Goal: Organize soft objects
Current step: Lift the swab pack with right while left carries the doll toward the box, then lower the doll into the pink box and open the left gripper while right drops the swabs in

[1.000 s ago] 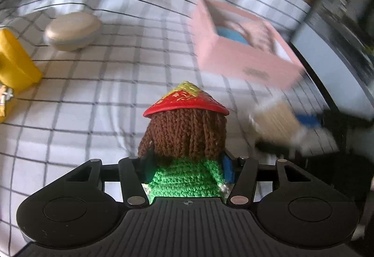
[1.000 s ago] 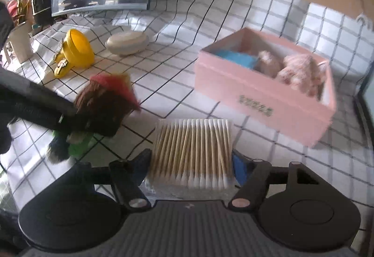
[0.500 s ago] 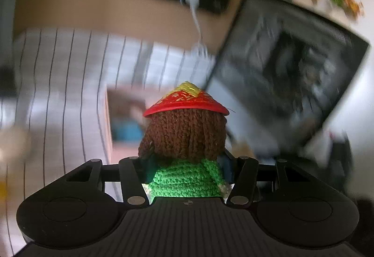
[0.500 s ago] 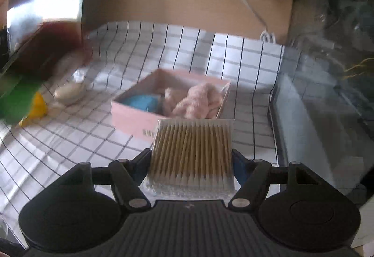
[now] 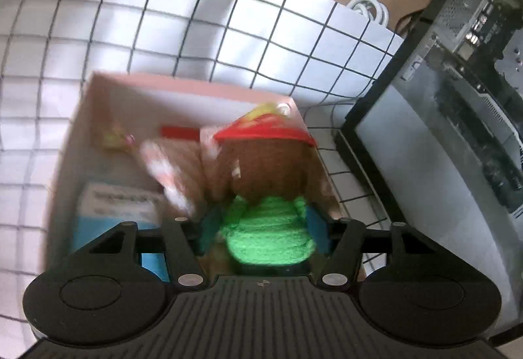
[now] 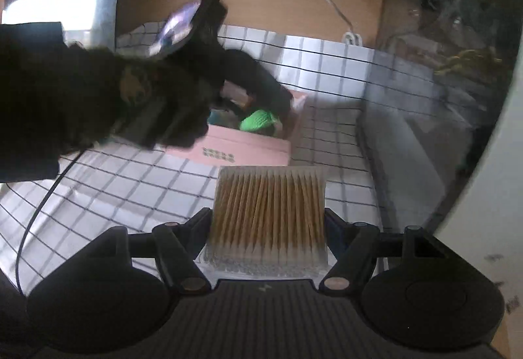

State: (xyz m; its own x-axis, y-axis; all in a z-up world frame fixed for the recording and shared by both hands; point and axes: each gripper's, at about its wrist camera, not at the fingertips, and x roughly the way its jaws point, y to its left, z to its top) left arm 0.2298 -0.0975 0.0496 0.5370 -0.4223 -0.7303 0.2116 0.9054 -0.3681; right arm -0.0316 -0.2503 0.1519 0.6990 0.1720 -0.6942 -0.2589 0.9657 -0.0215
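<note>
I am in the placing step of sorting the soft things; my left gripper (image 5: 261, 228) hangs over the pink box (image 5: 196, 86), which fills the middle of the left wrist view on the checked worktop (image 5: 163, 16), and its fingers are opening around the crocheted doll (image 5: 266, 195); the doll with its red hat and green body sits between the blue pads with a little slack on either side, tipped into the right half of the box beside a pale plush toy (image 5: 170, 172) and a blue packet (image 5: 117, 212); I judge the doll is being let go, so the next move calls for lifting the left gripper straight out without snagging the yarn.

My right gripper (image 6: 268, 228) waits at the lower middle of its view, fingers clamped on the pack of cotton swabs (image 6: 268, 212), just short of the box (image 6: 245, 150); its turn comes once the box mouth is free.

Writing: a dark printed line on the near wall of the box and grey lines on the blue packet's white label, both too blurred to read.
</note>
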